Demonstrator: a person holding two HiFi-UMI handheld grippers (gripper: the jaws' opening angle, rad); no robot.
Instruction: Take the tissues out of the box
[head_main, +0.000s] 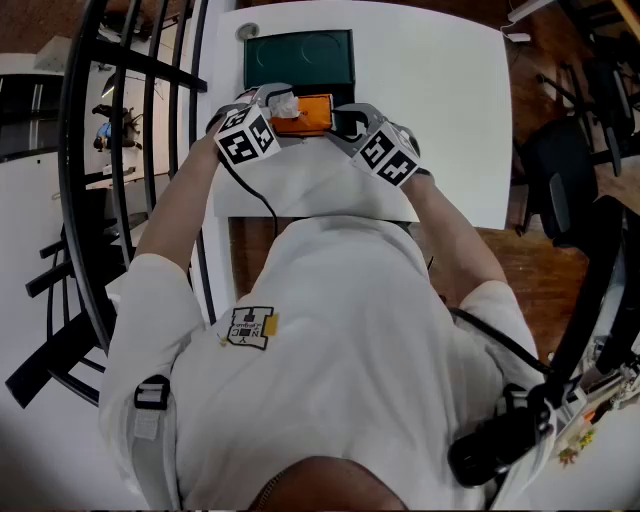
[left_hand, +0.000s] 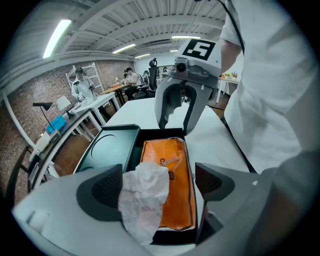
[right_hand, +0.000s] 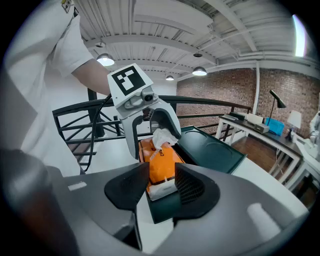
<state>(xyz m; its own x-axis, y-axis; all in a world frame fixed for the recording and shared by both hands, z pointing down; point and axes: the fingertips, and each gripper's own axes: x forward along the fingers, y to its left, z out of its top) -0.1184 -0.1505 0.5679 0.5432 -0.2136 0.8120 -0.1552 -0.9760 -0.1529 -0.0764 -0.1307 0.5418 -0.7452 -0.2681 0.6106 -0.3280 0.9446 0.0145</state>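
- A thin, crumpled white tissue (left_hand: 145, 195) is seen rising from the top of a glossy orange pack (left_hand: 172, 170).
- The pack is soft and oblong. It is laid inside a dark green rectangular box (right_hand: 170, 210).
- The box's lid (left_hand: 107, 147) is pressed with a round recess and is folded open flat alongside the box.
- The left gripper (left_hand: 157, 185) is held over one end of the pack with its grey fingers (left_hand: 100, 187) spread wide. The tissue is found between them, close against one ribbed pad, and is not pinched.
- The right gripper (right_hand: 162, 187) is held at the opposite end of the box with its fingers (right_hand: 195, 187) parted. The end of the pack and the box rim are seen in the gap. Whether anything is touched there cannot be told.
- A marker cube (head_main: 245, 135) printed with black-and-white squares is carried on top of each gripper.
- The box is set on a smooth, matte white tabletop (head_main: 450, 100), toward its far edge.
- The tabletop is bordered on one side by a black metal railing (right_hand: 75, 120) of curved bars.
- A wooden floor (head_main: 520, 270) is seen beyond the tabletop.
- A red brick wall (right_hand: 235, 95) is seen beyond the desks, under a white beamed ceiling fitted with strip lights (left_hand: 55, 37).
- People (left_hand: 130, 80) are seated at distant desks.
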